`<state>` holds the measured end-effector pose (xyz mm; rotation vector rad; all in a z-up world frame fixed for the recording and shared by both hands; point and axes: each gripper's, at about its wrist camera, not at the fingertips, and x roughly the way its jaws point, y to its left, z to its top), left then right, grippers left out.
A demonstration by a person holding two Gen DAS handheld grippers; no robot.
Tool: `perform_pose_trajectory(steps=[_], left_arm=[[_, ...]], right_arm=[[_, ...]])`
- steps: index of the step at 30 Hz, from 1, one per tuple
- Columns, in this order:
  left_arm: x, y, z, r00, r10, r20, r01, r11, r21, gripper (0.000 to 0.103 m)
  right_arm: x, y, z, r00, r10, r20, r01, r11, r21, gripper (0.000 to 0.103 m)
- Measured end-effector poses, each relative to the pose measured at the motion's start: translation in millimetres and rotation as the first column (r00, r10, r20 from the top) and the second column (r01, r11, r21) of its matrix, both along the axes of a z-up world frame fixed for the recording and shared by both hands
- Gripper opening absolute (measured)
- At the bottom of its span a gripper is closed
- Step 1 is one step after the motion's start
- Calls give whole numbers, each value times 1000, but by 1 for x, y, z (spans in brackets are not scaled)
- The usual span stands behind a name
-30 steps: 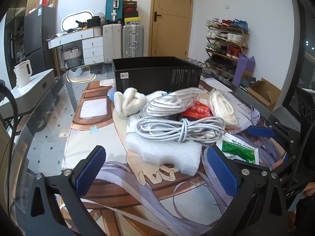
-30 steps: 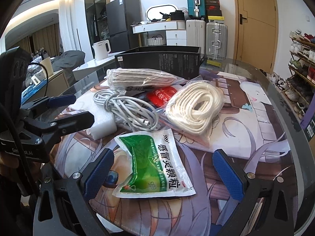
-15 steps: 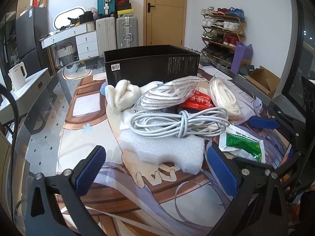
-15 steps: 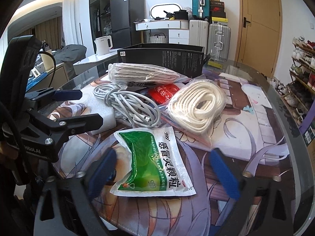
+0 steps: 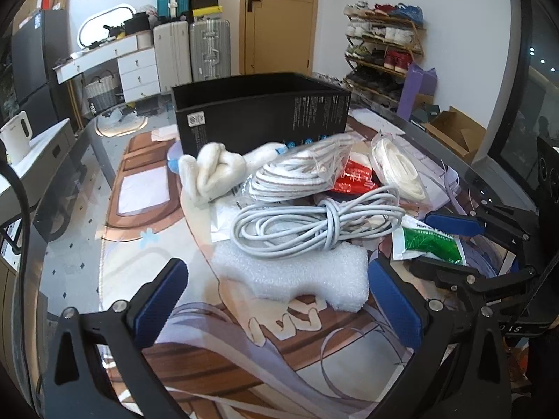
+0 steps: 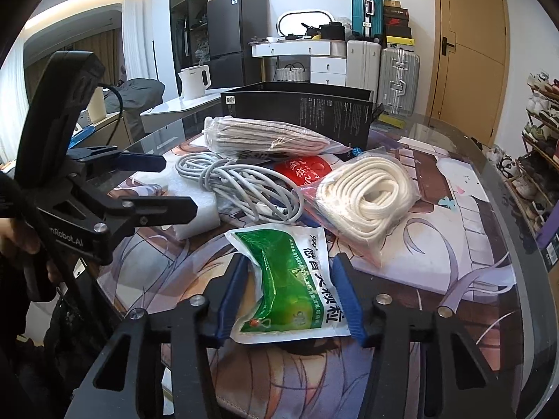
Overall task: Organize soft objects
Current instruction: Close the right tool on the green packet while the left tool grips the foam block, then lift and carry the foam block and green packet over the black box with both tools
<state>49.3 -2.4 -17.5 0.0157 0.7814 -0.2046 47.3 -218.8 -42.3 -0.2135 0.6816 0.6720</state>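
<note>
A green and white medicine pouch (image 6: 291,281) lies at the table's near edge, and my right gripper (image 6: 288,298) is shut on it, its sides bulging between the blue pads; it also shows in the left wrist view (image 5: 431,244). My left gripper (image 5: 279,300) is open and empty, its jaws wide on either side of a white foam block (image 5: 297,276). On the foam lies a grey cable bundle (image 5: 314,225). Behind are a bagged striped rope (image 5: 300,171), a bagged white rope (image 6: 367,199), a red pouch (image 6: 305,171) and a cream plush cloth (image 5: 213,171).
A black open box (image 5: 262,115) stands behind the pile on the printed table mat (image 5: 146,188). The glass table's rim (image 6: 517,209) curves round on the right. A side table with a white kettle (image 6: 195,82) stands to the left.
My right gripper has moved forward and closed on the green medicine pouch, which now crumples between the pads. The left gripper has drifted closer to the foam block and stays open.
</note>
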Motion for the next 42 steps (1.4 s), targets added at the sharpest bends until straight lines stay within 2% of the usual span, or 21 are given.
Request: perform_pose_trajectory(steps=[12, 15, 16, 19, 25, 30, 37, 42], left_arm=[[12, -9, -4, 999, -31, -42, 32, 999, 22, 103], [14, -11, -4, 999, -23, -48, 25, 999, 43, 101], [13, -12, -4, 999, -26, -42, 28, 999, 41, 97], [10, -10, -4, 999, -39, -32, 40, 999, 28, 90], [1, -6, -3, 999, -52, -14, 52, 999, 9, 89], [-10, 0, -2, 1000, -25, -3, 25, 1000, -18, 89], [-24, 6, 2, 1000, -16, 13, 17, 999, -41, 89], [-28, 14, 12, 999, -14, 33, 17, 996, -91, 89]], right_arm=[[-1, 0, 1, 1000, 5, 4, -5, 1000, -2, 50], [-2, 0, 1, 1000, 5, 8, -5, 1000, -3, 50], [-3, 0, 1, 1000, 5, 9, -5, 1000, -3, 49], [-4, 0, 3, 1000, 11, 11, -12, 1000, 5, 44], [-7, 0, 5, 1000, 16, 15, -16, 1000, 13, 40], [-12, 3, 7, 999, 29, 25, -30, 999, 15, 38], [-15, 3, 16, 998, 37, 45, -40, 997, 59, 37], [-15, -1, 27, 998, 18, 64, -24, 995, 99, 37]])
